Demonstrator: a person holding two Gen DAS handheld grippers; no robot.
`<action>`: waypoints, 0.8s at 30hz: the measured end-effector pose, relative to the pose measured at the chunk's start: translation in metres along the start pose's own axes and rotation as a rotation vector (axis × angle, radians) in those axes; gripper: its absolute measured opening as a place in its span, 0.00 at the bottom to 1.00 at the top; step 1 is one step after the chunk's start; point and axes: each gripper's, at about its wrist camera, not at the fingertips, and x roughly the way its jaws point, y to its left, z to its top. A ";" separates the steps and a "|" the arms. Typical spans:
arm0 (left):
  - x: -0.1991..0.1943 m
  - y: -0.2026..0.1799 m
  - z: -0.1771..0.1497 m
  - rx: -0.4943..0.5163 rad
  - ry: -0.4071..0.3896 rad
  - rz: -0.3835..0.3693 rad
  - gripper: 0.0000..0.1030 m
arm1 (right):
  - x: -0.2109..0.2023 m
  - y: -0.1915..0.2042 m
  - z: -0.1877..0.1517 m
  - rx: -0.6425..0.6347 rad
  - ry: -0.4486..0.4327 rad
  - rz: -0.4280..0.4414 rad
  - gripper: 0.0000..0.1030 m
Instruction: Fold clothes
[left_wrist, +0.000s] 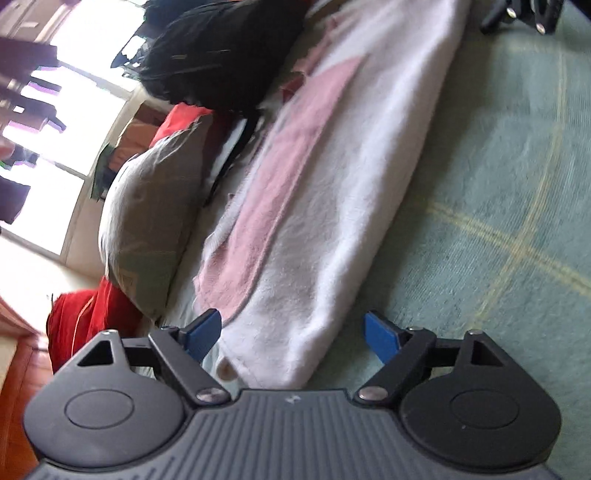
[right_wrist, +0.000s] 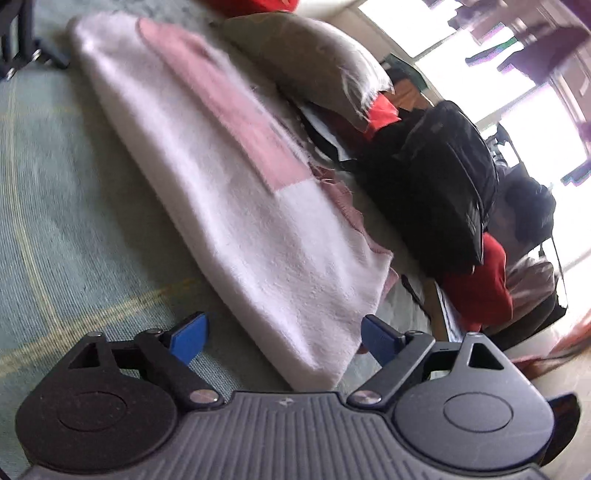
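Sweater (left_wrist: 325, 206) lies folded lengthwise; left gripper (left_wrist: 291, 334) and right gripper (right_wrist: 282, 334) gape empty at six o'clock, likely to grip its ends next.

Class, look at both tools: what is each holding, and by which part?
Nothing is held. Left tool and right tool stand open at opposite ends of the folded white-and-pink garment.
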 end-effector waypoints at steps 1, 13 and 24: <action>0.003 -0.001 0.003 0.009 -0.005 -0.002 0.82 | 0.003 0.002 0.002 -0.014 -0.001 -0.002 0.90; 0.031 -0.014 0.060 0.063 -0.144 0.026 0.86 | 0.022 0.024 0.055 -0.080 -0.149 0.034 0.90; 0.047 0.015 0.007 0.121 0.028 0.144 0.88 | 0.041 -0.011 0.012 -0.137 -0.041 -0.099 0.94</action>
